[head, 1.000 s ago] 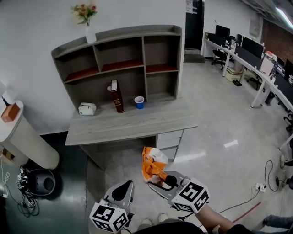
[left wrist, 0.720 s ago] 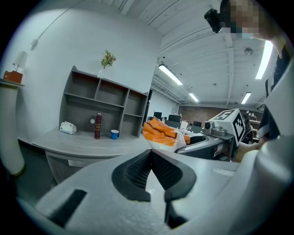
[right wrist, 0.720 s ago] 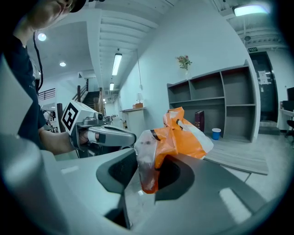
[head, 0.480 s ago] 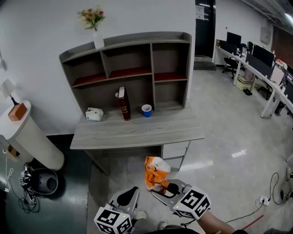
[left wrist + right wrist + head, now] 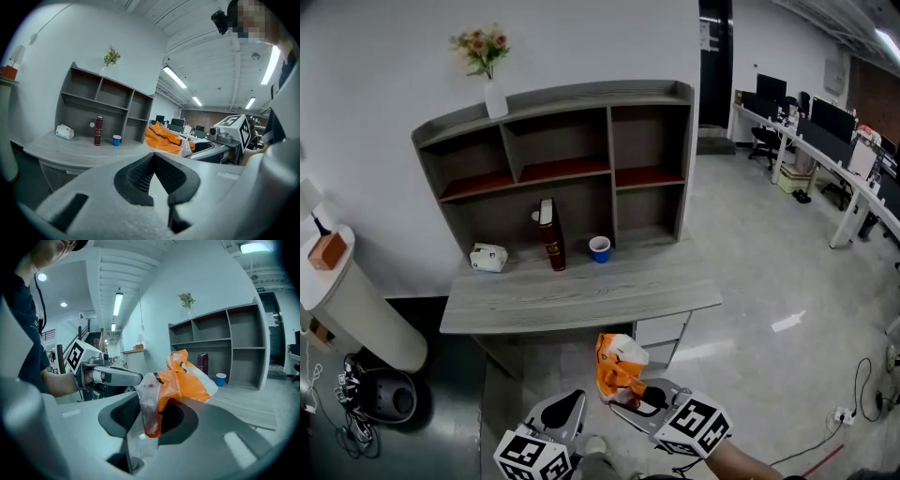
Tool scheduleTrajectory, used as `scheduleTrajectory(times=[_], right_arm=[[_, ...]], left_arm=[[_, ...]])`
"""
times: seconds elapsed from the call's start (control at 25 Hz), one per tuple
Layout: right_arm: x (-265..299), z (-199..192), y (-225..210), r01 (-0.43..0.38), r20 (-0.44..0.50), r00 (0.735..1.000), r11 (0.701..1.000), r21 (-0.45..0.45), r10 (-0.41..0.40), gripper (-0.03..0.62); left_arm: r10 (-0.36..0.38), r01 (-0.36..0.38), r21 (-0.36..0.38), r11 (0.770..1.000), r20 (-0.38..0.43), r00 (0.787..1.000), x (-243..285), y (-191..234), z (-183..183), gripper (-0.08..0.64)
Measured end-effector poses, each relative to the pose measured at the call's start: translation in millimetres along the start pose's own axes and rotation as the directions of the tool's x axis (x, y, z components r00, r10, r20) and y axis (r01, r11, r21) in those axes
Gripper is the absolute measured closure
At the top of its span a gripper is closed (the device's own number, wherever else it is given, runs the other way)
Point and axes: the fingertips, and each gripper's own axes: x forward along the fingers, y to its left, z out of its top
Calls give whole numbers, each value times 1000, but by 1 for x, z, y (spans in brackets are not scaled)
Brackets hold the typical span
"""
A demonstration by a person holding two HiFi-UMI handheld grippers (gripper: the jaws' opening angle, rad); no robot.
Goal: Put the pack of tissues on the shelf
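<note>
Clamping the tissue pack (image 5: 617,364), the right gripper (image 5: 630,396) faces the shelf (image 5: 553,150) straight ahead, beyond the desk (image 5: 581,302) front edge, with the left gripper (image 5: 560,410) closed on nothing.

One orange tissue pack (image 5: 617,366), one red book (image 5: 549,234), one blue cup (image 5: 599,248), one white box (image 5: 488,257), one vase (image 5: 495,97), one shelf unit (image 5: 581,95).

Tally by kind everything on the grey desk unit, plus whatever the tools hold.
Small white box: 1
Dark red upright book: 1
Blue cup: 1
White vase of flowers: 1
Orange-and-white plastic pack, in right tool: 1
Total: 5
</note>
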Motion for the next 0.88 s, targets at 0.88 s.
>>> scheduleTrajectory(times=[0.88], right_arm=[[130,65,-65,58,-41,997,998,-6,-58,482]], left_arm=[[-100,101,23,995,-41,994,34,135,44,565]])
